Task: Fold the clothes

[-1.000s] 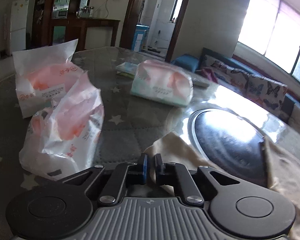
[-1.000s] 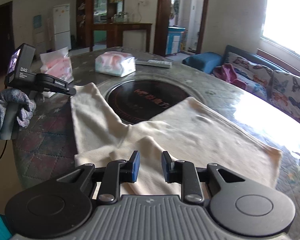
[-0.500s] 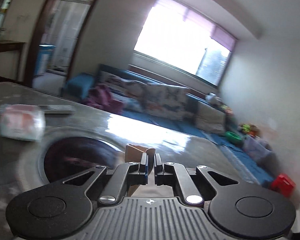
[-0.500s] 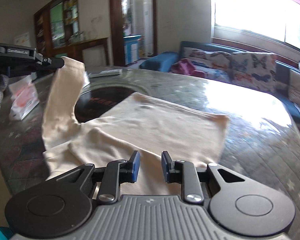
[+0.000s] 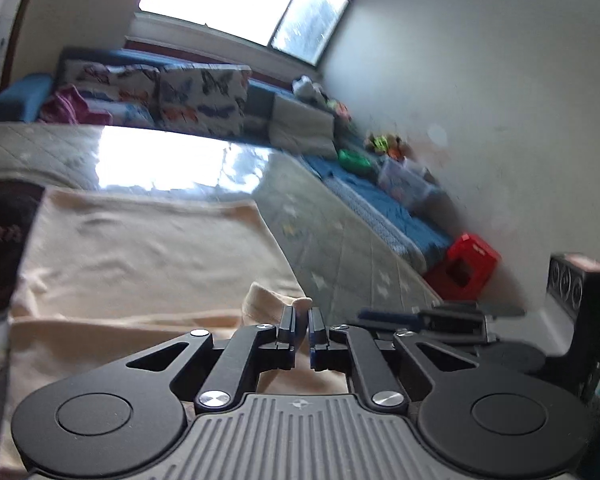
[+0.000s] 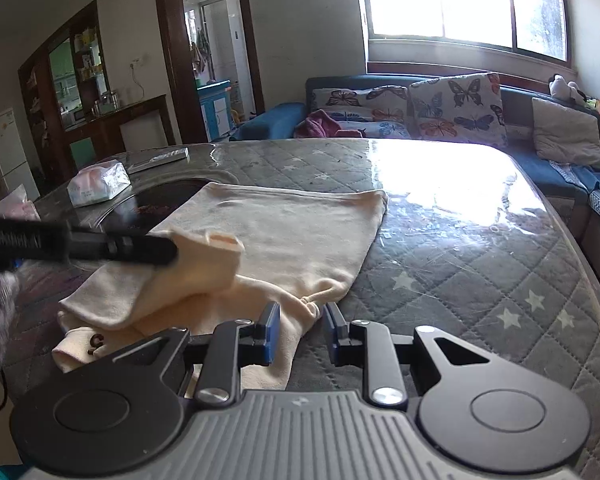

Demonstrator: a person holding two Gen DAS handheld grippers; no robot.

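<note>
The left gripper tilts down over the cream garment, jaws opening around its sleeve end; the right gripper, jaws narrowly apart, straddles the garment's near edge.

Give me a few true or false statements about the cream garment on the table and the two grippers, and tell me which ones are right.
1. The cream garment lies on the quilted table. True.
2. The left gripper has a sleeve end between its jaws. True; the jaws are opening.
3. The right gripper is clamped on a tissue pack. False; its jaws stand apart over the garment's edge, pressing on nothing.
4. The sleeve is spread flat off to the side. False; it is drawn across the body.
</note>
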